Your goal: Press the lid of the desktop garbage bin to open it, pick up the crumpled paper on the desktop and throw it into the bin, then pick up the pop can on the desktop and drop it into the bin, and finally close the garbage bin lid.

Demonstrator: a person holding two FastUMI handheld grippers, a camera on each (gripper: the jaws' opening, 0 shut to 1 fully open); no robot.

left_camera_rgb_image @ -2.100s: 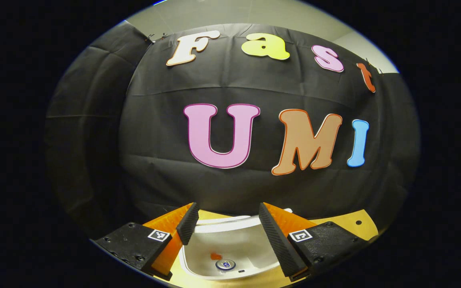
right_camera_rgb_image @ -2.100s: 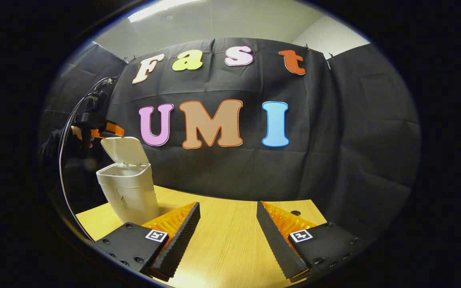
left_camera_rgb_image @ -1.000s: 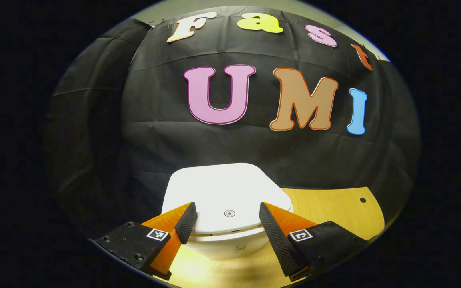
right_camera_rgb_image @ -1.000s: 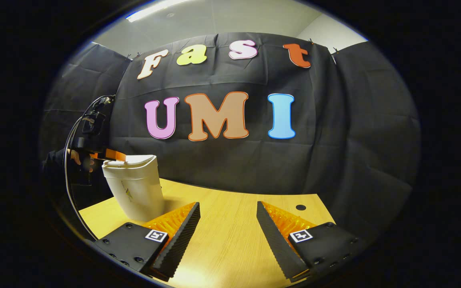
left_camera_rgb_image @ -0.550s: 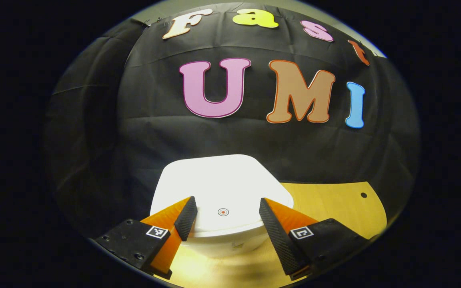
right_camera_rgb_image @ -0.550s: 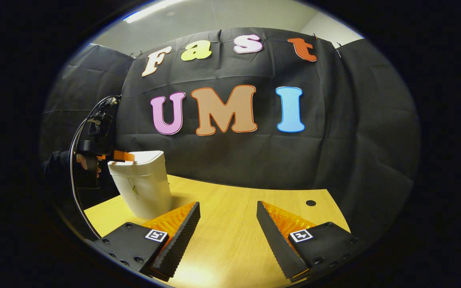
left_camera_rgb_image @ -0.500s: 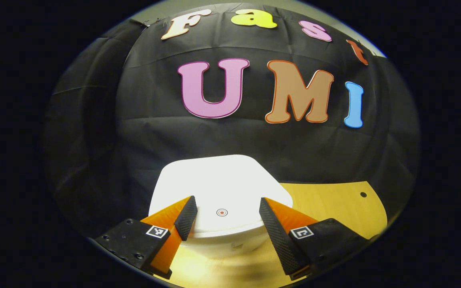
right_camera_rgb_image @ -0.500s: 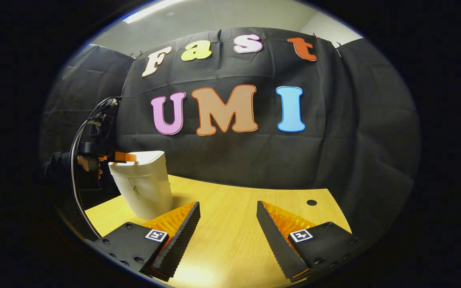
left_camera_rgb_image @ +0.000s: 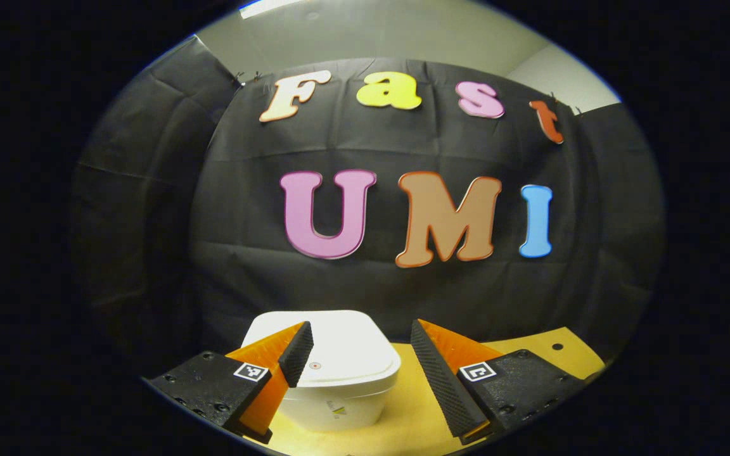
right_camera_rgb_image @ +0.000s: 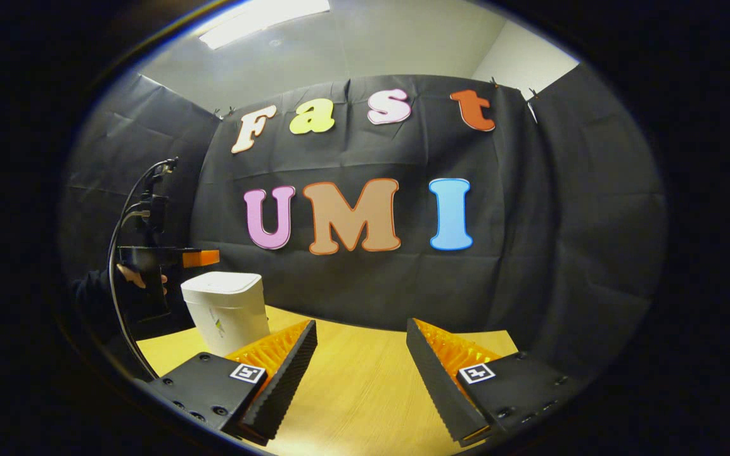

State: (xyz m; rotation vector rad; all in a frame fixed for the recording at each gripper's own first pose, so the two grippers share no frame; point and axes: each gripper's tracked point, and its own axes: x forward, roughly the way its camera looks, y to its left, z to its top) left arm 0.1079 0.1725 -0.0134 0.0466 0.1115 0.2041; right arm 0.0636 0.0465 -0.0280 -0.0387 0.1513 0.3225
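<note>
The white desktop bin (left_camera_rgb_image: 333, 392) stands on the wooden table (left_camera_rgb_image: 530, 348) with its lid (left_camera_rgb_image: 346, 354) down flat. My left gripper (left_camera_rgb_image: 358, 345) hovers open just above and behind the lid, touching nothing. In the right gripper view the same bin (right_camera_rgb_image: 229, 313) stands at the left, lid shut, and the left gripper (right_camera_rgb_image: 197, 258) is held by a hand (right_camera_rgb_image: 140, 278) a little above it. My right gripper (right_camera_rgb_image: 362, 345) stands open over bare tabletop, nothing between its fingers. The inside of the bin is hidden.
The wooden table (right_camera_rgb_image: 352, 386) runs back to the black cloth wall. A small round hole (left_camera_rgb_image: 557, 346) sits near the table's far right corner. A cable (right_camera_rgb_image: 121, 253) loops down from the left gripper at the left edge.
The bin lid went from standing open to lying shut under the left gripper. The left gripper has since lifted off the lid and pulled back. The right gripper has tilted upward slightly.
</note>
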